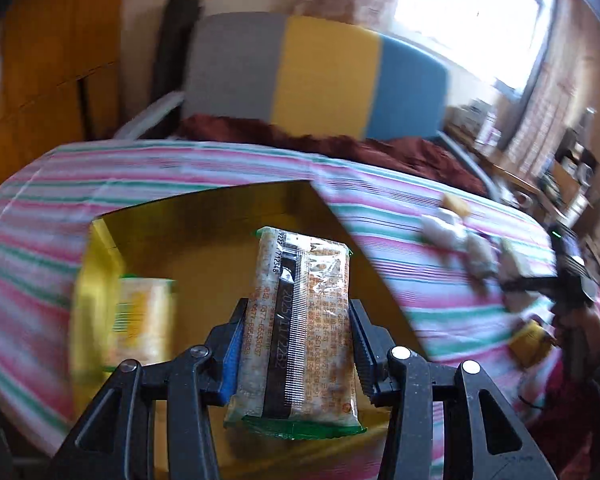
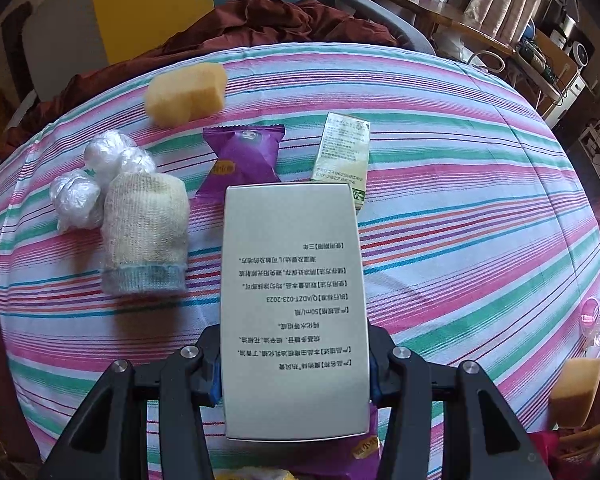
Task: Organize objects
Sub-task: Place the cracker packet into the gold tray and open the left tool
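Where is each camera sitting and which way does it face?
Left wrist: on the left gripper, looking down past its fingers, shut on a cracker packet, into a yellow box.
Right wrist: on the right gripper, shut on a silver box, facing loose items.
Shared: striped bedsheet, yellow sponge.

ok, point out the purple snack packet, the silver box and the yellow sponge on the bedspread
purple snack packet (image 2: 242, 160): right wrist view, middle of its front.
silver box (image 2: 294, 300): right wrist view, printed face.
yellow sponge (image 2: 186, 92): right wrist view, top face.
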`<state>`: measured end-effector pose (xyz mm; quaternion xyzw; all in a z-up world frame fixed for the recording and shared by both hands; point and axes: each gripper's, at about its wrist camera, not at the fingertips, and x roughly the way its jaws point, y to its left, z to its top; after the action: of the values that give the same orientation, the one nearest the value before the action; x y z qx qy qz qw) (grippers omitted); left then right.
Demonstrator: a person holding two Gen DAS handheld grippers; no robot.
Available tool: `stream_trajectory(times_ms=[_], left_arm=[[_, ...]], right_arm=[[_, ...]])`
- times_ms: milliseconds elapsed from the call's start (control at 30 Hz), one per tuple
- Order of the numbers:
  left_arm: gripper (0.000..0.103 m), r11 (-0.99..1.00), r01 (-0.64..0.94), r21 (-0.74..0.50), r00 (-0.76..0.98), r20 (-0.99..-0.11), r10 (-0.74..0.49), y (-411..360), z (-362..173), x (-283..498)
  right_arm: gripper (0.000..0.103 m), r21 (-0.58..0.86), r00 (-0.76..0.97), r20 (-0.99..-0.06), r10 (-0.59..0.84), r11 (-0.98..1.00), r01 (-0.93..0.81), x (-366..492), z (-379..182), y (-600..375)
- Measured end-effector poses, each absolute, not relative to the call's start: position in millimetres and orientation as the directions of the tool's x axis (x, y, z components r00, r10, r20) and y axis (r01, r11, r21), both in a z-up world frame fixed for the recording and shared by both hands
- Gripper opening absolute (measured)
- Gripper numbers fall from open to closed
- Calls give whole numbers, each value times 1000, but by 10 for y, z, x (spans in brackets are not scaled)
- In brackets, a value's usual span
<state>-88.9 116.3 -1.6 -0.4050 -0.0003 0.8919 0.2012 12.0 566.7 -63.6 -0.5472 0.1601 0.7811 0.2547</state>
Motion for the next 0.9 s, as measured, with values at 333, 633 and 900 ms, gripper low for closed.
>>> stream_trajectory(times_ms=[333, 633, 900], left_arm=[[47, -975, -113, -194, -534, -815, 224, 378, -252, -1588], [47, -983, -67, -170, -473, -862, 182, 386, -510, -2052], [47, -990, -46, -132, -453, -881, 138, 418, -627, -2283]], right_arm=[[50, -61, -248, -937, 247, -814, -577, 8, -683, 5532], [50, -72, -247, -934, 256, -816, -574, 54, -658, 5558], [50, -82, -245, -933, 263, -820, -567, 58, -661, 5596]])
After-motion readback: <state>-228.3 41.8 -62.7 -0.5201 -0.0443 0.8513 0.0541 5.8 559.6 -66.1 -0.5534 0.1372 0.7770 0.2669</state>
